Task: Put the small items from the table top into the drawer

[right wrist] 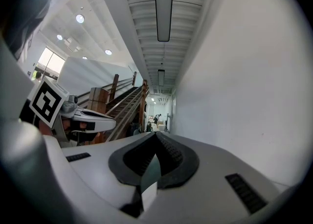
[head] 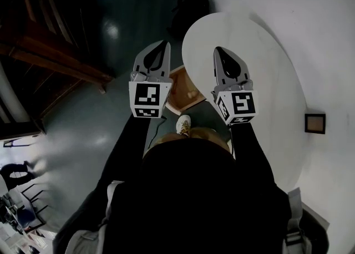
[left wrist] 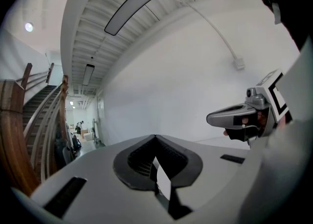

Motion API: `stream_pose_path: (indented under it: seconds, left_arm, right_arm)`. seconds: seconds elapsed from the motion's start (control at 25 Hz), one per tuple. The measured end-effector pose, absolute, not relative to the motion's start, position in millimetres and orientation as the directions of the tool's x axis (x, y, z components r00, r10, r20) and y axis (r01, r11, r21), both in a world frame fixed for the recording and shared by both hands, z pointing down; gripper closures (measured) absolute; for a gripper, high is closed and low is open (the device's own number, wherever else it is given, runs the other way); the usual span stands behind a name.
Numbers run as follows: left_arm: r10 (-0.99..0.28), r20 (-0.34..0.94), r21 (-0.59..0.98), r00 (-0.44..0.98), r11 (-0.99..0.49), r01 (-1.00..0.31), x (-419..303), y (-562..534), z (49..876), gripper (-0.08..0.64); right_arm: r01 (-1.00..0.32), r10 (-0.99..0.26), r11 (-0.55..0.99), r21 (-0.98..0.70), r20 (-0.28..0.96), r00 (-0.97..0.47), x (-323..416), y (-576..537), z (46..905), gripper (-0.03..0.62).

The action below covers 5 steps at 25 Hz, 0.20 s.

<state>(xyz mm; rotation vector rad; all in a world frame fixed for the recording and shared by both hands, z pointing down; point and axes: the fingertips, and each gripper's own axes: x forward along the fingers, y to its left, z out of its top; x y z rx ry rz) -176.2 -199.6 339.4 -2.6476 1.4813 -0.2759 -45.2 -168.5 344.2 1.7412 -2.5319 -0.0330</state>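
Left gripper (head: 164, 43) and right gripper (head: 218, 49) are each pressed together, pinching nothing, raised side by side. Below and between them, the wooden drawer (head: 186, 91) sits at the round white worktop's (head: 272, 81) edge.

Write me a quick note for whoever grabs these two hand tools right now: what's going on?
Left gripper: jaws together, empty.
Right gripper: jaws together, empty.
Both are held up side by side in the air, by the edge of the white table.
A wooden box, perhaps the drawer, shows below between them.
Done: nothing that can be seen. No small items are visible on the table from here.
Left: find the items and put them in the drawer.
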Motion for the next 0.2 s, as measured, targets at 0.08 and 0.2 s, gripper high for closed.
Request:
stream_pose_path:
  seconds: [0.08,0.2]
  left_arm:
    - [-0.849,0.106,-0.167,0.518,-0.529,-0.832,-175.2,-196.9,338.7,0.546]
    - [-0.843,0.099,-0.164,0.529,-0.538,-0.827,-174.2,-192.5,337.8,0.546]
  right_arm:
    - [-0.932,-0.933,0.359,0.057,0.042,-0.357,-45.9,-167.1,343.6,0.565]
    - [-0.932,-0.933,0.359,0.058,0.041,-0.357,-47.2,-165.2,342.8,0.565]
